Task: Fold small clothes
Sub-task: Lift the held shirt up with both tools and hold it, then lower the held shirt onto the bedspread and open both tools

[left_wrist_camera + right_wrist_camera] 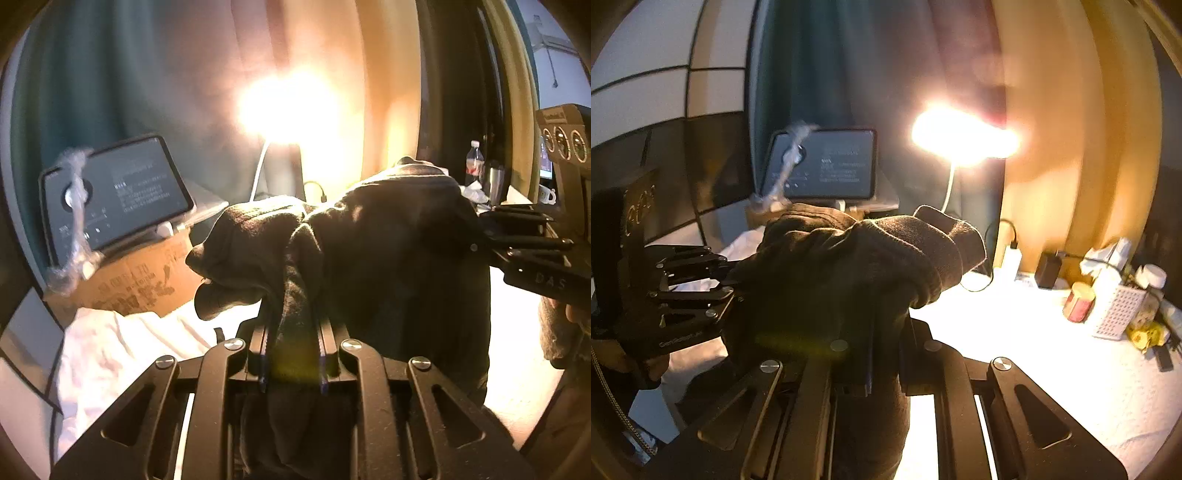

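Fleecy, dark brown small garment (388,240) hangs limp and light above the white worktop (1034,332), clamped between your left gripper (291,325) and right gripper (886,325), so probably grip its hemmed edges, not bunched middle.

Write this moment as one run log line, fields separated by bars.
left gripper: shut on dark garment | right gripper: shut on dark garment | garment: held between both, above white cloth
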A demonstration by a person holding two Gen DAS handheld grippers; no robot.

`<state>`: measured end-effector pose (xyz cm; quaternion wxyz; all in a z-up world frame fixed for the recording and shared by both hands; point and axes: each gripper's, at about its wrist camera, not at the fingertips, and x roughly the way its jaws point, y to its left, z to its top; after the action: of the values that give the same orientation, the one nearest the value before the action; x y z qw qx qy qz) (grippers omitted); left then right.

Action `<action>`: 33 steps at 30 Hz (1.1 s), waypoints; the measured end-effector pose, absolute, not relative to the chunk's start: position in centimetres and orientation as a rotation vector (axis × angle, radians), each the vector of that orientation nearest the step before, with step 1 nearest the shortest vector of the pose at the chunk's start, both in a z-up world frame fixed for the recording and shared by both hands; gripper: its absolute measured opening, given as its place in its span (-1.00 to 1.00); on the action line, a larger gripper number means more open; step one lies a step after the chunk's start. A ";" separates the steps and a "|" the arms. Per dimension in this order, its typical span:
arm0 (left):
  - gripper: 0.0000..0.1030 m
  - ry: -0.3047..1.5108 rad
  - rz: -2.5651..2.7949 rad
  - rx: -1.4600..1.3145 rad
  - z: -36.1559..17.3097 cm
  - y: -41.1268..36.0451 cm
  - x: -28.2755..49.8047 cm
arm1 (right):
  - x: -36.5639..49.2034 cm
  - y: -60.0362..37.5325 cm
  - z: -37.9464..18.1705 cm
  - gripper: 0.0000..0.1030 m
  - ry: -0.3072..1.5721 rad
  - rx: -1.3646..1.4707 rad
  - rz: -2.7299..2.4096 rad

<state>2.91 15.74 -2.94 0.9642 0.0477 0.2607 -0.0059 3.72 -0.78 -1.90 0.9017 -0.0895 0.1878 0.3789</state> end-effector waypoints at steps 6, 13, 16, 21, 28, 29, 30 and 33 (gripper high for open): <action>-0.66 0.576 -0.010 0.101 -5.0 16.2 4.7 | 6.6 0.3 -3.8 -0.79 0.440 -0.190 0.773; -0.66 0.653 -0.015 0.080 -7.3 17.5 7.0 | 10.4 2.1 -6.5 -0.79 0.521 -0.185 0.759; -0.66 0.690 -0.012 0.060 -8.5 18.4 8.1 | 11.9 3.0 -7.6 -0.79 0.550 -0.191 0.761; -0.66 0.745 -0.009 0.045 -9.8 19.2 9.9 | 14.6 4.0 -9.9 -0.79 0.617 -0.177 0.756; -0.58 0.881 0.014 -0.043 -11.7 20.9 12.3 | 18.3 4.3 -13.5 -0.78 0.766 -0.120 0.715; -0.58 0.898 0.016 -0.057 -12.0 21.2 12.6 | 18.7 4.1 -13.9 -0.76 0.790 -0.102 0.712; -0.58 0.914 0.024 -0.071 -12.2 21.5 12.8 | 19.3 3.9 -14.3 -0.60 0.814 -0.081 0.708; -0.57 0.934 0.057 -0.090 -12.6 22.3 13.1 | 20.4 3.3 -14.8 -0.21 0.844 -0.046 0.674</action>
<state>13.13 22.29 -12.56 0.8915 -0.0433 0.4501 0.0275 20.36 3.33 -14.81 0.8575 -0.0217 0.4016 0.3210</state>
